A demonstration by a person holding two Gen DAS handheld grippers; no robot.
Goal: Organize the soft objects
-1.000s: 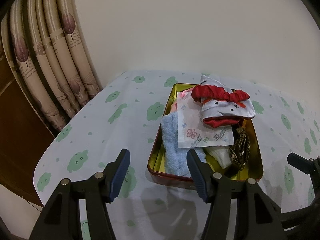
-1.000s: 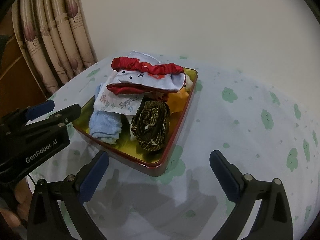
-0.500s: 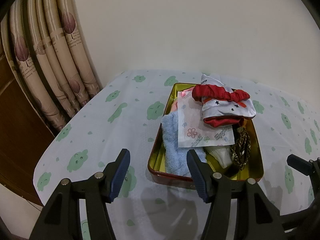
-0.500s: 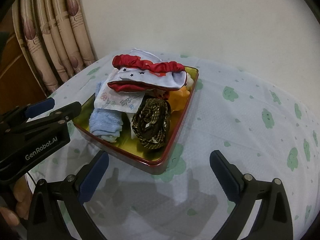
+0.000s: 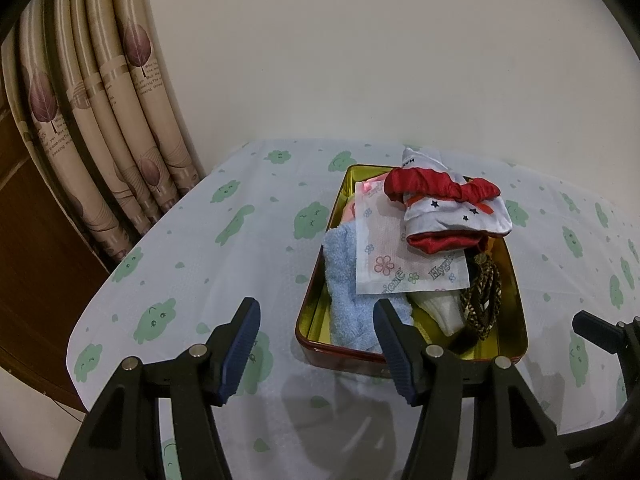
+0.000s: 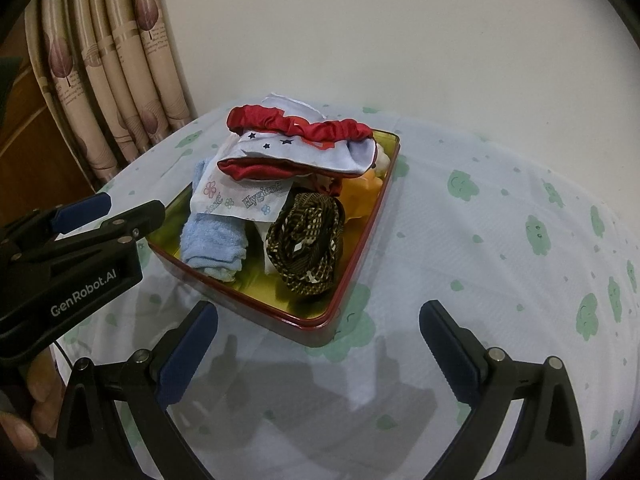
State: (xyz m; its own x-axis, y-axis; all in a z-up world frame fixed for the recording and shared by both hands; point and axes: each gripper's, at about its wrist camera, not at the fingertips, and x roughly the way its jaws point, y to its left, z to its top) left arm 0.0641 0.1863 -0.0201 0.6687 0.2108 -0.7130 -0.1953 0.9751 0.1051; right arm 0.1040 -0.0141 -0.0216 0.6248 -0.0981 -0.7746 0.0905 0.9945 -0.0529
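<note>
A red-rimmed gold tin tray holds a pile of soft things: a white and red starred cloth on top, a Hygiene tissue pack, a folded blue towel, a coiled brown braided band and an orange item. My left gripper is open and empty, just before the tray's near left corner. My right gripper is open and empty in front of the tray's near corner.
The table has a white cloth with green prints. Beige curtains hang at the left, with a plain wall behind. The left gripper's body shows at the left of the right wrist view; the right gripper's fingertip shows at the left wrist view's right edge.
The right gripper has drifted slightly, so the tray sits a little lower and further right in its view. The left wrist view is nearly unchanged. Both grippers stay open.
</note>
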